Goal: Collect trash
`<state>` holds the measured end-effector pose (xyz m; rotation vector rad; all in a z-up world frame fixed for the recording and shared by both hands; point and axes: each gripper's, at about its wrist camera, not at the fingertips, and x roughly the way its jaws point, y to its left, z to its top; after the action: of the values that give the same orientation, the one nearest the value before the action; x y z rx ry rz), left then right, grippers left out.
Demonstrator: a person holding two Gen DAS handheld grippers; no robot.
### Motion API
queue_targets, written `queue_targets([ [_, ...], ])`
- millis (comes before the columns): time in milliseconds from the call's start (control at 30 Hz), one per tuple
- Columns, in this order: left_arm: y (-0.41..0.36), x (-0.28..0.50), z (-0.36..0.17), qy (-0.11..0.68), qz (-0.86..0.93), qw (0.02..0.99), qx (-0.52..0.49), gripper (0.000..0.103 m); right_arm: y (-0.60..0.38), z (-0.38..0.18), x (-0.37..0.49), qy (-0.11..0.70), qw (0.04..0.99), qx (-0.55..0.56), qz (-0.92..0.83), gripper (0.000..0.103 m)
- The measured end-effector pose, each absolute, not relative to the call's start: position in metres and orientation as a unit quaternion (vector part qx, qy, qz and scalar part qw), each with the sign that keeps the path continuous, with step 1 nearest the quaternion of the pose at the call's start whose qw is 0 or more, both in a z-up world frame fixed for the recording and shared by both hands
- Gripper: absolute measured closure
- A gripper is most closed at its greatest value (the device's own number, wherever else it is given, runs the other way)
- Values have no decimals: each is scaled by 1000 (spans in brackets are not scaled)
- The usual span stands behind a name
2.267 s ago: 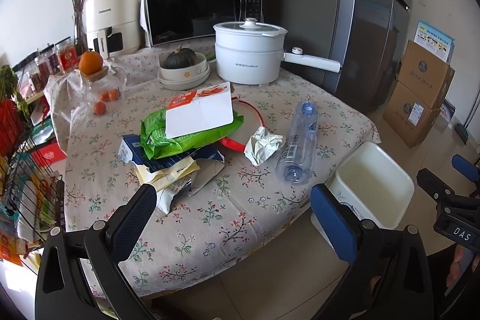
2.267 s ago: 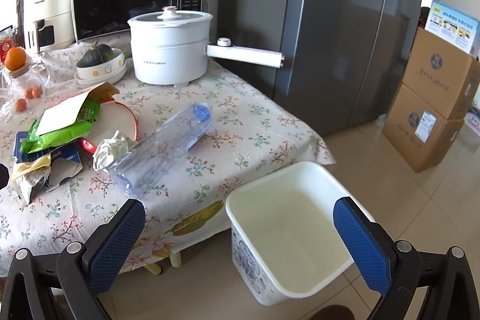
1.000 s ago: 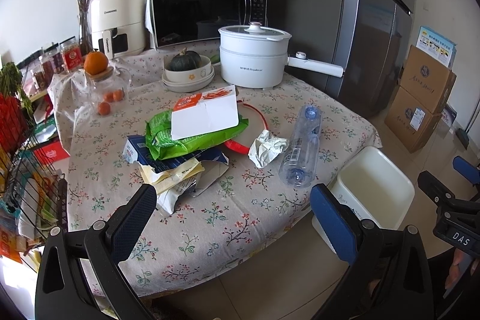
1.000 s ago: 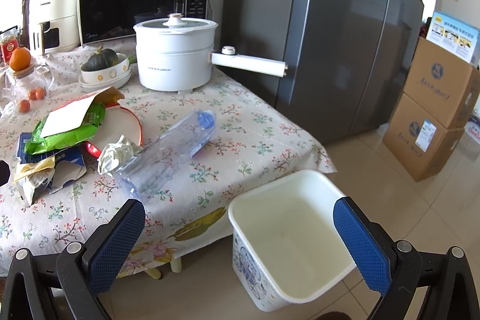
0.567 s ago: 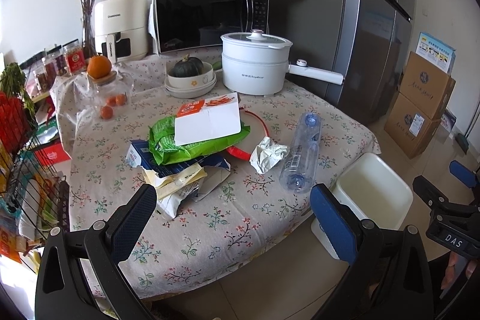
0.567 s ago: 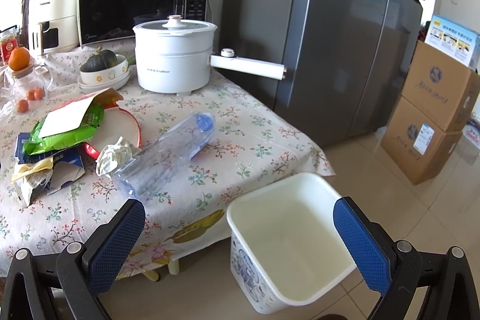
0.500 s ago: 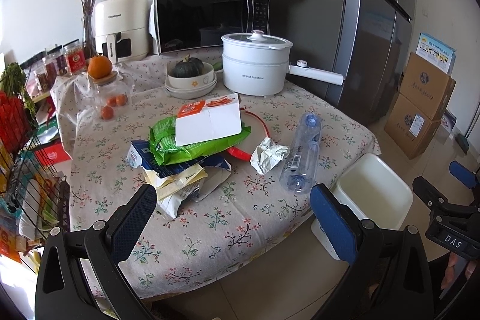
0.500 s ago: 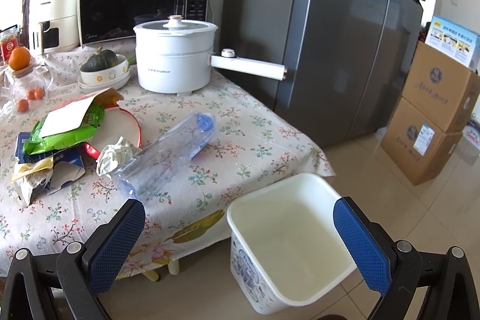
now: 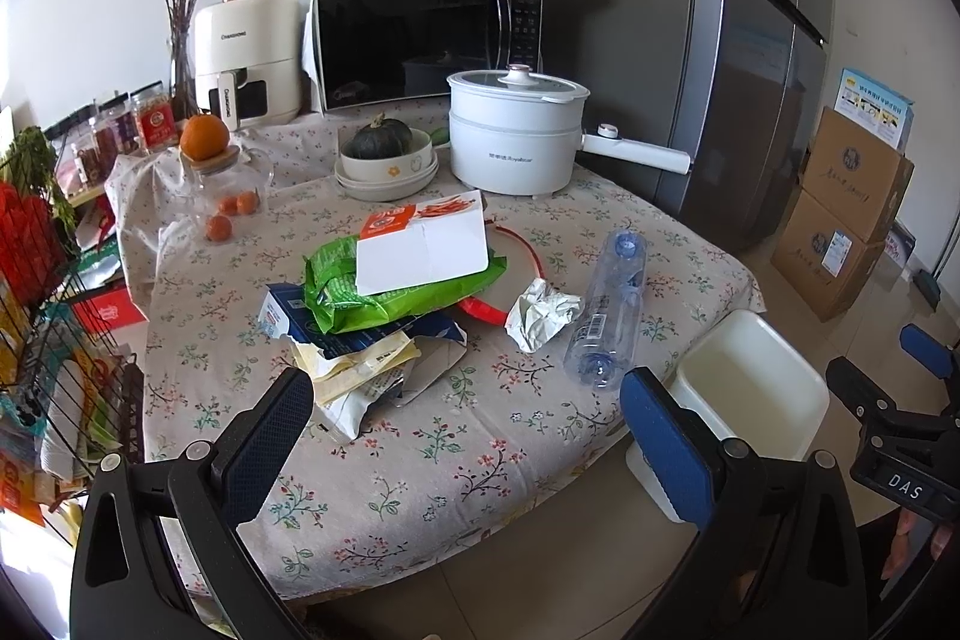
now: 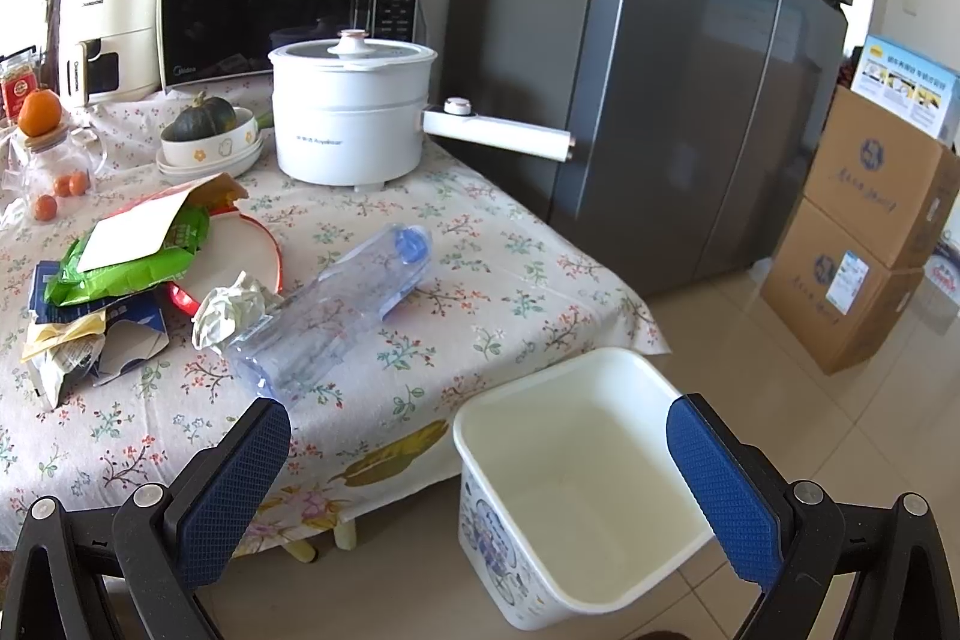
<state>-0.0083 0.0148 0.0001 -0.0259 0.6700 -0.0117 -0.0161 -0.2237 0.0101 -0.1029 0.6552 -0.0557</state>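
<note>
Both grippers, left (image 9: 465,424) and right (image 10: 477,451), hover with fingers spread and empty before the bench (image 9: 420,454); nothing looks binned yet, so next likely reach to 12 o'clock for the bottle (image 10: 342,310) beside the wad (image 10: 231,310), the bin (image 10: 576,466) below at 5 o'clock.

Clear bottle (image 9: 607,314) lying beside crumpled paper (image 9: 540,313); wrapper pile (image 9: 372,316) nearby.

A floral-clothed table (image 9: 420,466) is covered with a plastic bottle (image 9: 606,322), crumpled paper (image 9: 540,313), wrappers (image 9: 366,370) and a white pot (image 9: 516,139).
</note>
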Motion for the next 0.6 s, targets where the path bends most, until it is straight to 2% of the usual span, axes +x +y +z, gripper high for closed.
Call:
queue_targets([
  [600, 20, -7, -3, 333, -2, 943, -6, 0, -227, 9, -14, 331, 943, -31, -25, 0],
])
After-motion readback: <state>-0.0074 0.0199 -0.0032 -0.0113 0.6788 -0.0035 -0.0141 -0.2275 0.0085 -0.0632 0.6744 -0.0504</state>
